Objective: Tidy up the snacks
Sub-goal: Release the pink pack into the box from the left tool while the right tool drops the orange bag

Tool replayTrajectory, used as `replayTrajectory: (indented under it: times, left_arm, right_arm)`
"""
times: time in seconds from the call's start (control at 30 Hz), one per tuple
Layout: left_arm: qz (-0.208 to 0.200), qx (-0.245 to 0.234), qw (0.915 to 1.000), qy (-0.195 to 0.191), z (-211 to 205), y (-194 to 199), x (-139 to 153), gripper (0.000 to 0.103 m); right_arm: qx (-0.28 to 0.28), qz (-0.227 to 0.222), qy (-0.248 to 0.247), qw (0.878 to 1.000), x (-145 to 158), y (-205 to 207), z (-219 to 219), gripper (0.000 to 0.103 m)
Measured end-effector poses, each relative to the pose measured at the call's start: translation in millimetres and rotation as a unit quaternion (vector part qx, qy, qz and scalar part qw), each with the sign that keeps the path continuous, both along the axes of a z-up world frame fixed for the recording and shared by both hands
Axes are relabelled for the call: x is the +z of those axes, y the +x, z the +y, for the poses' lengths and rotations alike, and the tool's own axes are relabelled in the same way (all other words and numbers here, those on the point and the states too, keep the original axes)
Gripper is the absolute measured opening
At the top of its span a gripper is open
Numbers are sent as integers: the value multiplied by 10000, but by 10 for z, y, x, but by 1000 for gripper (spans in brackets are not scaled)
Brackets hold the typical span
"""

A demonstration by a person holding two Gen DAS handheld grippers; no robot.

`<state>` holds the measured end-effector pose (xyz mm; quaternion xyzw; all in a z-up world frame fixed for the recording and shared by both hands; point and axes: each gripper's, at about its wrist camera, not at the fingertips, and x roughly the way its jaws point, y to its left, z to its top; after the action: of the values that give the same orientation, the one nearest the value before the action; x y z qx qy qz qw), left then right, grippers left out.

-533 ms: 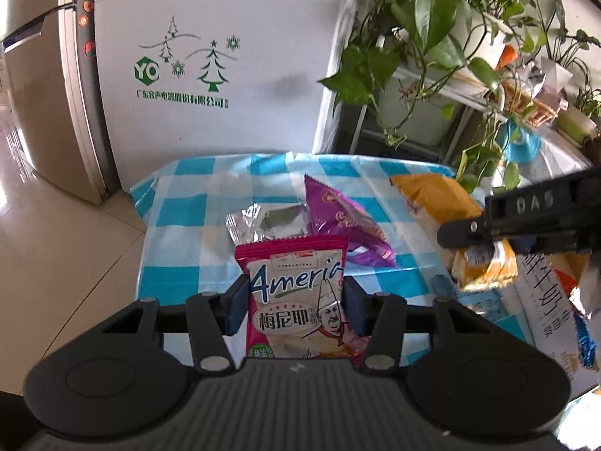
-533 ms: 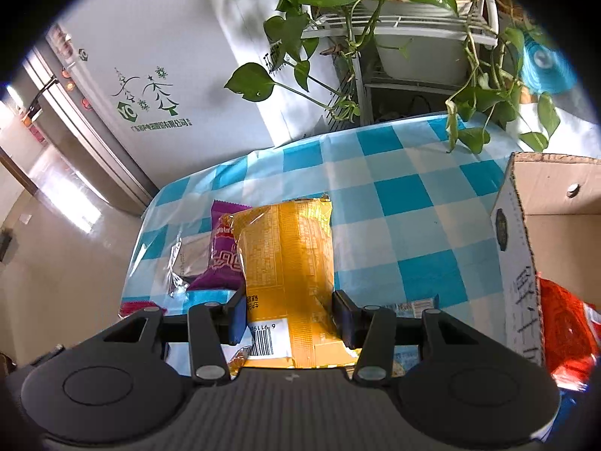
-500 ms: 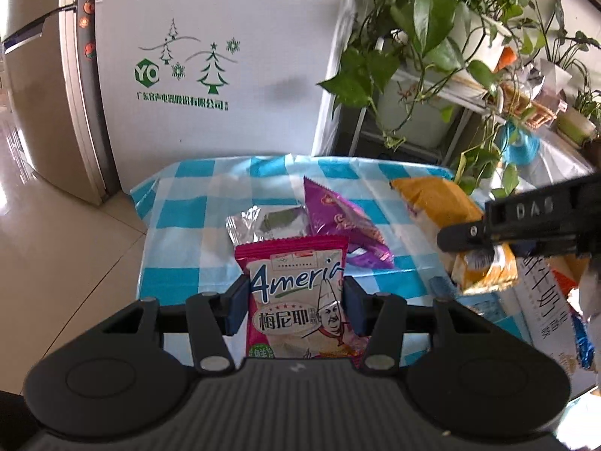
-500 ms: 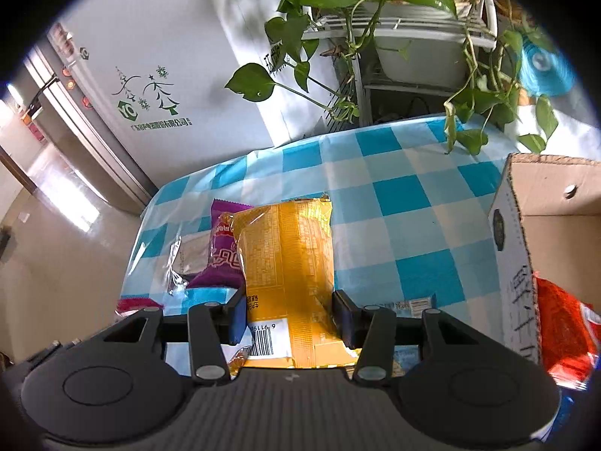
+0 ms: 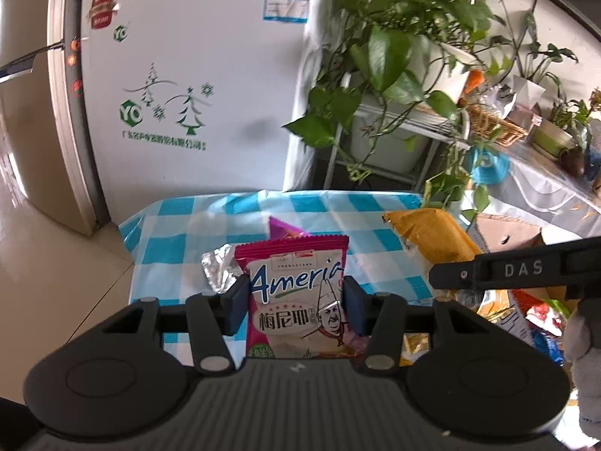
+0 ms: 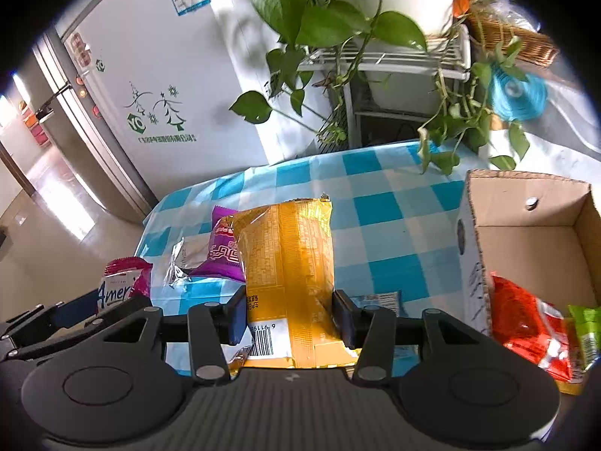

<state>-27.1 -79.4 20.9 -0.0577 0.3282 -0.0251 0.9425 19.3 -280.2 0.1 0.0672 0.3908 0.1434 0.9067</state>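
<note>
My left gripper point(image 5: 296, 306) is shut on a pink and white snack packet point(image 5: 296, 293), held upright above the checked tablecloth point(image 5: 180, 233). My right gripper point(image 6: 289, 315) is shut on a tall yellow snack bag point(image 6: 289, 259), also lifted. In the left wrist view the yellow bag point(image 5: 432, 240) and the right gripper's arm point(image 5: 518, 270) show at the right. A purple packet point(image 6: 223, 251) and a silver foil packet point(image 6: 180, 259) lie on the cloth behind. The pink packet point(image 6: 120, 285) appears at the left of the right wrist view.
An open cardboard box point(image 6: 526, 225) at the right holds a red bag point(image 6: 526, 327) and a green packet point(image 6: 589, 330). A white fridge point(image 5: 188, 75) stands behind the table. A leafy plant point(image 5: 394, 49) on a metal rack hangs over the far edge.
Both grippers have risen with their packets still held, so the table looks lower and farther. The purple packet is now mostly hidden behind the pink packet in the left wrist view.
</note>
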Motion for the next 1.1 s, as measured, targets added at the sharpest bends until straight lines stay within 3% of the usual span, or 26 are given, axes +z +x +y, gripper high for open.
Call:
replayTrajectory:
  times: [0.67, 1.1]
  left_arm:
    - [-174, -700, 9974, -35, -695, -7, 200, 51]
    - [-166, -1730, 9845, -239, -1512, 40, 305, 51]
  right_arm:
    - [-431, -390, -90, 9983, 159, -182, -579, 53]
    - [-1014, -726, 49, 9922, 342, -332, -1366, 53]
